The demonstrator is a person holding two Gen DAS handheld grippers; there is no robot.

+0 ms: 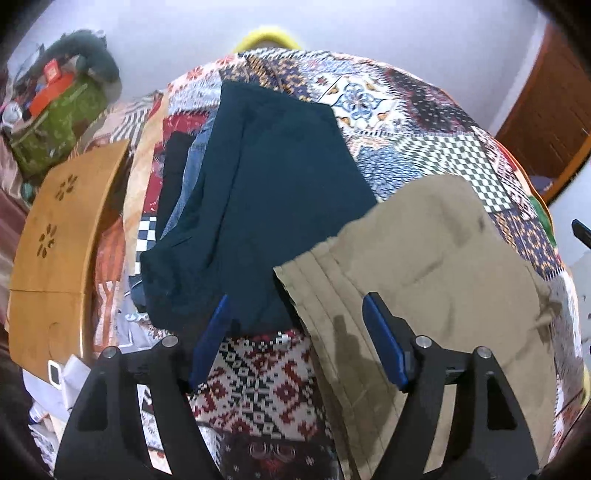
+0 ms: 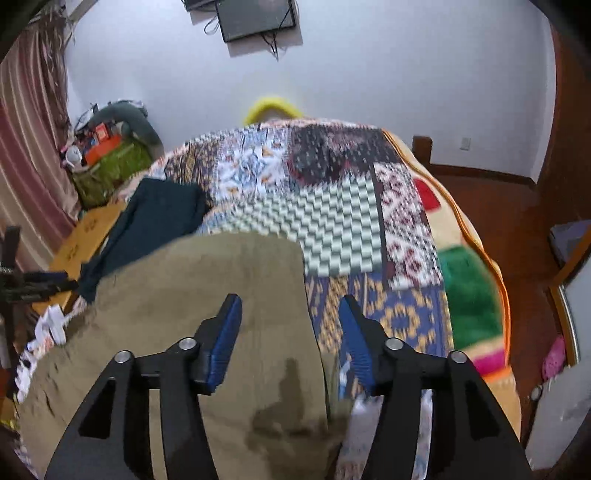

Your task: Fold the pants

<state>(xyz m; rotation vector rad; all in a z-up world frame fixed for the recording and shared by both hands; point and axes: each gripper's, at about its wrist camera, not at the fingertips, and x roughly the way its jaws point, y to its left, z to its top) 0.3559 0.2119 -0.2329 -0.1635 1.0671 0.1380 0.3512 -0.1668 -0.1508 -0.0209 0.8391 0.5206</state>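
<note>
On the bed's patchwork quilt [image 2: 332, 221] the khaki pants [image 1: 443, 266] lie near its front edge beside a dark teal stack [image 1: 273, 192], both claws, left [image 1: 295, 321] and right [image 2: 290, 325], spread empty above; pinch matching corners, fold evenly.

You've got a patchwork quilt [image 2: 340, 218] covering the bed, with an orange-edged blanket [image 2: 476, 258] under it on the right. A wooden lap tray [image 1: 55, 236] with flower cutouts sits at the left edge. A green bag [image 1: 55, 129] stuffed with orange boxes stands beyond it. There's a yellow ring [image 2: 271, 105] past the bed, a wall screen [image 2: 255, 18], and a striped curtain [image 2: 29, 129] at left.
</note>
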